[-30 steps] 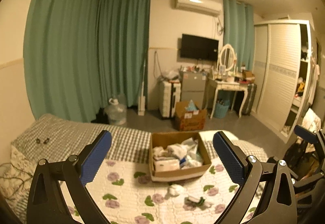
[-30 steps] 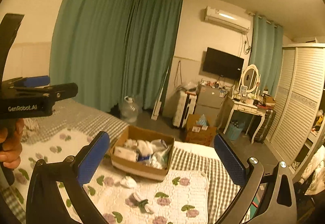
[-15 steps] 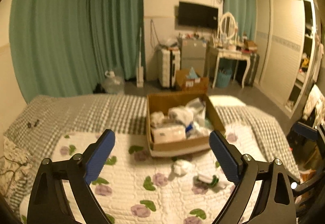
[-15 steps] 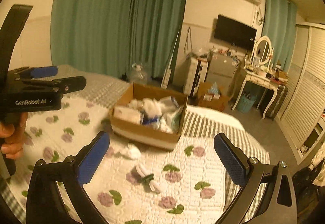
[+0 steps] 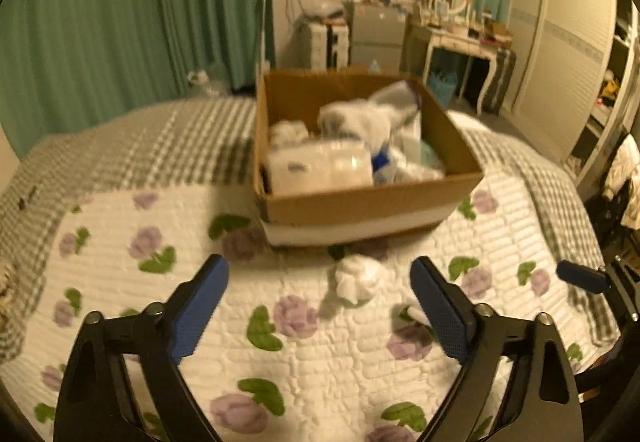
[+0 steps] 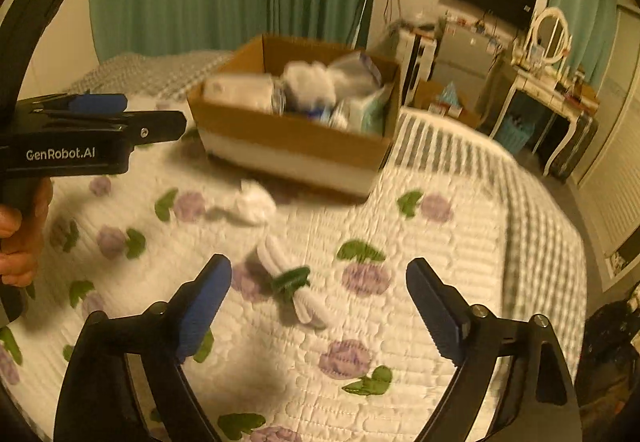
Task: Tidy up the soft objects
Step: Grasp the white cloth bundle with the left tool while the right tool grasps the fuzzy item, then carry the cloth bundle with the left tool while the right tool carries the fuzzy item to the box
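The left gripper (image 5: pixel 318 292), black with blue pads, has its jaws wide apart and closing, with nothing pressed between the pads. It is above the white quilted bed cover with purple flowers and green leaves (image 5: pixel 304 370). Just beyond its fingertips, a crumpled white soft ball of cloth (image 5: pixel 356 278) lies on the cover, not touched.

The right gripper (image 6: pixel 318 296), of the same black and blue make, is also wide and closing, and it holds nothing. Between and slightly beyond its fingers lies a white rolled bundle with a dark green band around the middle (image 6: pixel 294 290), flat on the cover and apart from both pads. In this view the left gripper appears at the left edge, held by a hand (image 6: pixel 22 238).

Further away, the open brown cardboard box with a white strip along its base (image 5: pixel 360 201) stands on the bed, just behind the white ball. It holds white packets and soft white things, too blurred to name. Behind the bed hang green curtains (image 5: pixel 120 9).
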{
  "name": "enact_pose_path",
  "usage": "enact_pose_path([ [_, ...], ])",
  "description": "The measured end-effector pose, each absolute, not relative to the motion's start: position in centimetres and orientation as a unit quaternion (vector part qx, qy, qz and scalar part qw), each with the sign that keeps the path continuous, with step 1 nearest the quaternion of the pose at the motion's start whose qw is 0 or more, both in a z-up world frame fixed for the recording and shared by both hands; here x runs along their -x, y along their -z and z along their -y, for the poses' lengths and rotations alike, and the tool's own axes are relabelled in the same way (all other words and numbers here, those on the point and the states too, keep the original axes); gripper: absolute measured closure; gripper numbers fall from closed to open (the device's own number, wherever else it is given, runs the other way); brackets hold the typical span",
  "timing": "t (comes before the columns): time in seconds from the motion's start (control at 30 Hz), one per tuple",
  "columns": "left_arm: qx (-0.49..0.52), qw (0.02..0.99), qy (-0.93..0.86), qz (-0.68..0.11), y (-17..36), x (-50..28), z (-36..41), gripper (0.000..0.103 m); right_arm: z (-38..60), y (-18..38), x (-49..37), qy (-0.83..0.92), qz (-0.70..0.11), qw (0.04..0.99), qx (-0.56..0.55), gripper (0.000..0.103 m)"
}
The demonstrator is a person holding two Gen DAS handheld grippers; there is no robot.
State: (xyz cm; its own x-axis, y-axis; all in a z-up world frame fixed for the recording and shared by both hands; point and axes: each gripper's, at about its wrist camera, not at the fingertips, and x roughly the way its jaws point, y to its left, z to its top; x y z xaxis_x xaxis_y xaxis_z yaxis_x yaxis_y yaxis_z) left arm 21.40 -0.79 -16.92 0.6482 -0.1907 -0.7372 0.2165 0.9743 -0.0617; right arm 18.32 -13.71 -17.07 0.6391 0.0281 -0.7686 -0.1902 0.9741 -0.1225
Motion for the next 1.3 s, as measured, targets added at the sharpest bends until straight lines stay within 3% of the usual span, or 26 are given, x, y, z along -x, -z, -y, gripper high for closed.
enact_pose_path([
  [0.37,-0.02,0.877,0.119,-0.466,23.5,-24.7,2.3,0.022,13.8,24.2,-22.5,-0.079,-0.483,0.868,0.087,0.016],
  [0.57,-0.028,0.861,0.145,-0.487,25.2,-26.1,4.3,0.022,14.2,26.5,-23.6,-0.077,-0.508,0.854,0.08,0.048],
  [0.63,-0.03,0.857,0.144,-0.493,25.8,-26.4,4.7,0.022,14.6,26.6,-23.5,-0.084,-0.507,0.855,0.069,0.067],
  [0.73,-0.032,0.856,0.135,-0.498,26.7,-27.0,5.1,0.022,15.1,26.3,-23.3,-0.082,-0.501,0.859,0.061,0.076],
  [0.83,-0.036,0.854,0.125,-0.504,27.6,-27.4,5.3,0.022,15.7,26.2,-23.0,-0.076,-0.5,0.861,0.054,0.078],
  [0.87,-0.042,0.853,0.119,-0.507,28.0,-27.4,5.4,0.023,15.9,26.1,-22.9,-0.074,-0.499,0.862,0.054,0.078],
  [0.9,-0.049,0.852,0.116,-0.507,28.3,-27.4,5.5,0.035,16.2,26.0,-22.7,-0.073,-0.498,0.863,0.055,0.079],
  [0.93,-0.055,0.853,0.116,-0.506,28.4,-27.3,5.7,0.041,16.2,25.9,-22.6,-0.072,-0.496,0.863,0.055,0.079],
  [0.97,-0.064,0.855,0.118,-0.5,28.5,-26.9,5.8,0.051,16.3,25.8,-22.5,-0.069,-0.495,0.865,0.056,0.079],
  [1.0,-0.07,0.856,0.124,-0.497,28.5,-26.7,6.0,0.068,16.5,25.7,-22.4,-0.065,-0.493,0.866,0.056,0.079],
  [1.07,-0.08,0.856,0.133,-0.493,28.4,-26.0,6.2,0.078,16.9,25.4,-22.2,-0.056,-0.488,0.869,0.05,0.079],
  [1.3,-0.062,0.865,0.123,-0.482,26.6,-23.8,4.2,0.081,17.9,23.3,-21.0,-0.039,-0.474,0.879,0.031,0.079],
])
